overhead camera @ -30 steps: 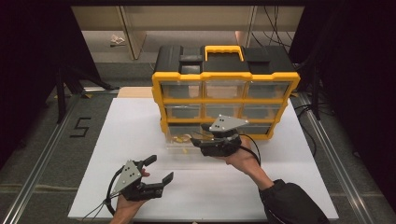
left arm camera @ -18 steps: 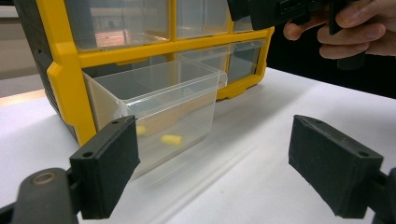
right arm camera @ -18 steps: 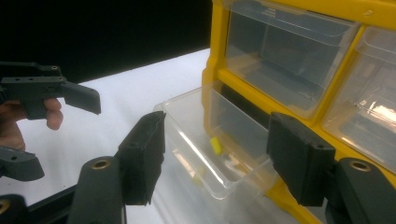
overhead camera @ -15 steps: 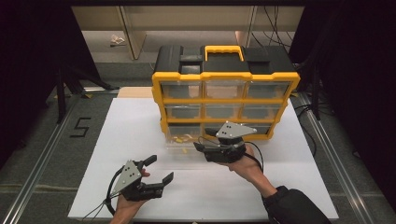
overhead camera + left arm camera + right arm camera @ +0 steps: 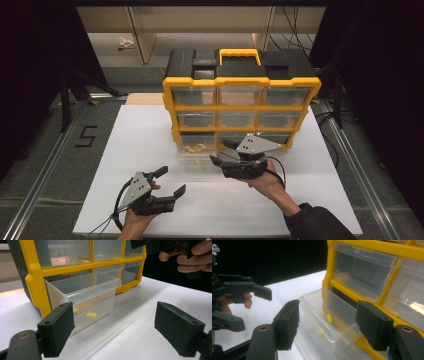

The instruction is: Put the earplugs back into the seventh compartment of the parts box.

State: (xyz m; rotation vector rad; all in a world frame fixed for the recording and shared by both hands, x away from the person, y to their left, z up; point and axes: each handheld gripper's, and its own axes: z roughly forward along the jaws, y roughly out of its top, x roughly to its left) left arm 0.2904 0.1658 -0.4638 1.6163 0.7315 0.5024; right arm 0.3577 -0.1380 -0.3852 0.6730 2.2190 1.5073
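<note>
The clear plastic drawer, pulled partway out of the bottom-left slot of the yellow-and-black parts organizer, rests on the white table with small yellow pieces inside it; the right gripper sits just right of the drawer's near end, its jaws having just been opening and now released, the drawer front seen beyond the gap between them untouched. The left gripper lies near and left of the drawer, well apart from it, jaws spread wide and empty. Bare tabletop separates both grippers from the drawer, the organizer's frame rising behind.
</note>
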